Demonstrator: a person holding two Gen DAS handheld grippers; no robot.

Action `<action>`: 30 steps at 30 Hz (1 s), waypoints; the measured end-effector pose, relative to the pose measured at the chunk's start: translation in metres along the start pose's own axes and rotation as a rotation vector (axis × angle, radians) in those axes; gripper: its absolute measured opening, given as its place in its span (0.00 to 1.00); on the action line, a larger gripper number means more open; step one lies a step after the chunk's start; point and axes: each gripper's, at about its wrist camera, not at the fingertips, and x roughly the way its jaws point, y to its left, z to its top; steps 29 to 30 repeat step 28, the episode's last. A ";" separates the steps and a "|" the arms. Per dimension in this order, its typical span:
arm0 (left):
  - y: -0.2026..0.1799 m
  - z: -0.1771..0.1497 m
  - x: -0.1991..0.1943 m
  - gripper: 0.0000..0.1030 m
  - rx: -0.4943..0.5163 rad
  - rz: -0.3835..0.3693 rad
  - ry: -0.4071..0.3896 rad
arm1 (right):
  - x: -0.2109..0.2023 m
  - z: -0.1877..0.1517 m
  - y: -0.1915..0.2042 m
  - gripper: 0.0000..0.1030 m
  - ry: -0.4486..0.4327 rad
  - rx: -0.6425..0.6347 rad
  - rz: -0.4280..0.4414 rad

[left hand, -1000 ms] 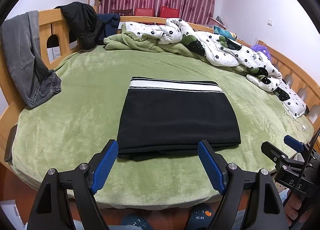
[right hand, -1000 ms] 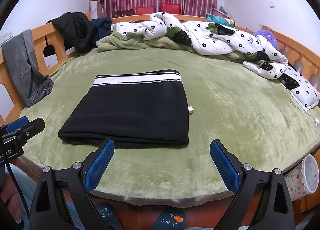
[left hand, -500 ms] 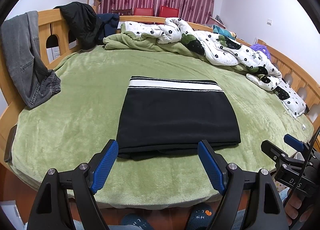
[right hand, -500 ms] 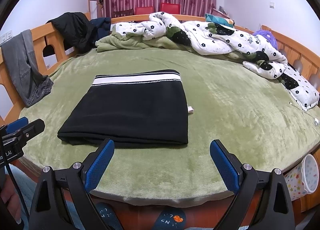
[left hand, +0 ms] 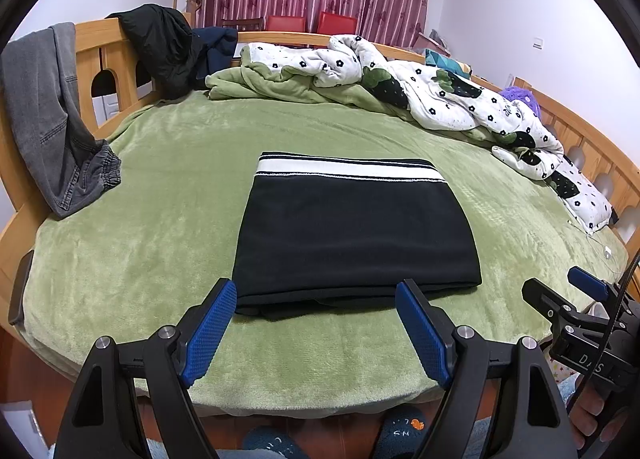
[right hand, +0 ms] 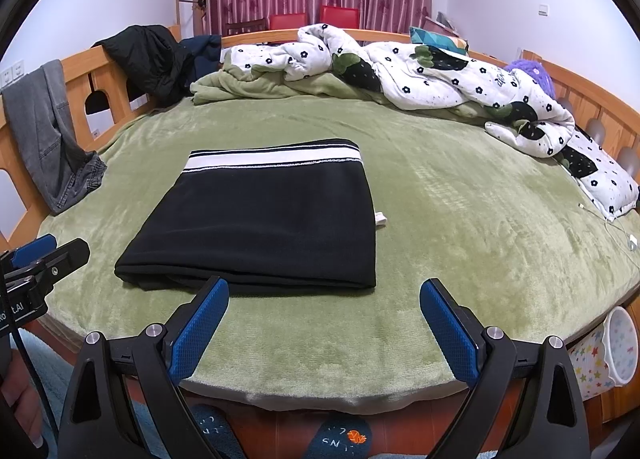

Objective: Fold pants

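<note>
Slippers (right hand: 340, 439) cut off below bed edge (right hand: 320, 395).

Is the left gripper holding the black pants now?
No. The left gripper is open and empty, at the near edge of the folded pants, which lie flat on the green blanket.
</note>
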 end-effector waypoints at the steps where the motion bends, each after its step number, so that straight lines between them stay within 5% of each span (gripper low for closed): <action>1: 0.000 0.000 0.000 0.78 0.000 0.000 -0.001 | 0.000 0.000 0.000 0.92 0.000 0.000 0.000; 30: -0.001 -0.001 -0.002 0.78 0.004 -0.009 -0.010 | 0.000 -0.001 0.002 0.92 0.001 0.001 -0.002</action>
